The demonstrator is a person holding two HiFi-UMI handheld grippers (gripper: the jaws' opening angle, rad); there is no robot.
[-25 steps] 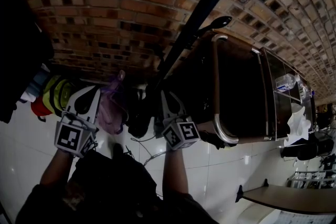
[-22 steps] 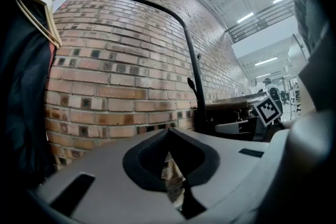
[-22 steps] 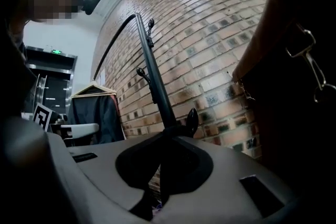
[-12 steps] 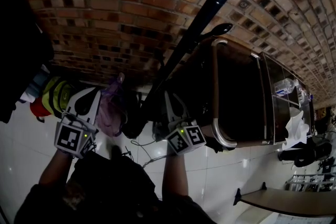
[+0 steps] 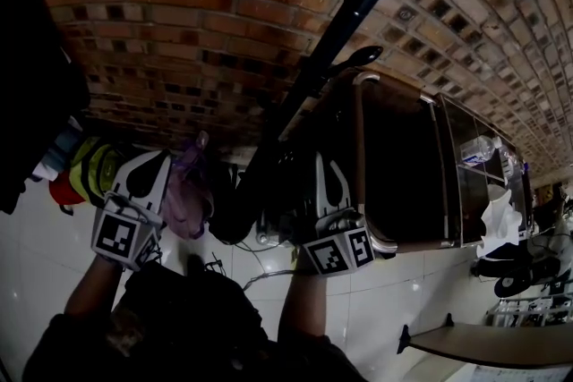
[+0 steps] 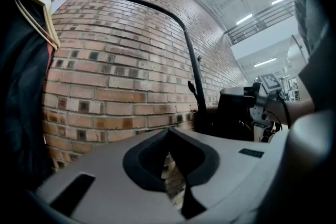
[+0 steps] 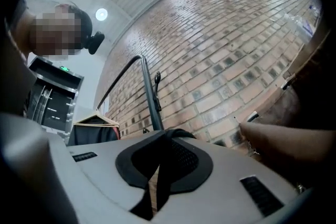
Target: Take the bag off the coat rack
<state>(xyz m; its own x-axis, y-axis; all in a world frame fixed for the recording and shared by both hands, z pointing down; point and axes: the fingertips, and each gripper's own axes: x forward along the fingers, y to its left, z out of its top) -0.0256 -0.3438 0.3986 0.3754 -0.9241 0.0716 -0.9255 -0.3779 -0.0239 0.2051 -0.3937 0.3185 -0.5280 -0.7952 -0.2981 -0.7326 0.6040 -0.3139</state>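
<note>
A black coat rack pole (image 5: 351,12) with a hook (image 5: 356,59) runs down in front of the brick wall. A black bag (image 5: 285,185) hangs low beside the pole, and also appears in the left gripper view (image 6: 235,113). My right gripper (image 5: 327,170) is shut on the bag's black strap (image 7: 167,162), which loops over its jaws (image 7: 157,168). My left gripper (image 5: 150,161) is to the left of the pole. Its jaws (image 6: 170,153) are shut with nothing between them. Most of the bag is dark and hard to make out.
A dark brown cabinet with a metal frame (image 5: 363,148) stands right of the pole. A purple plastic bag (image 5: 183,188) and yellow-green items (image 5: 94,164) lie near my left gripper. Dark clothes on a wooden hanger (image 6: 37,18) hang at the far left. The floor is white tile (image 5: 394,300).
My right gripper has moved to the right and slightly nearer with the strap held in it. The left gripper has stayed in place.
</note>
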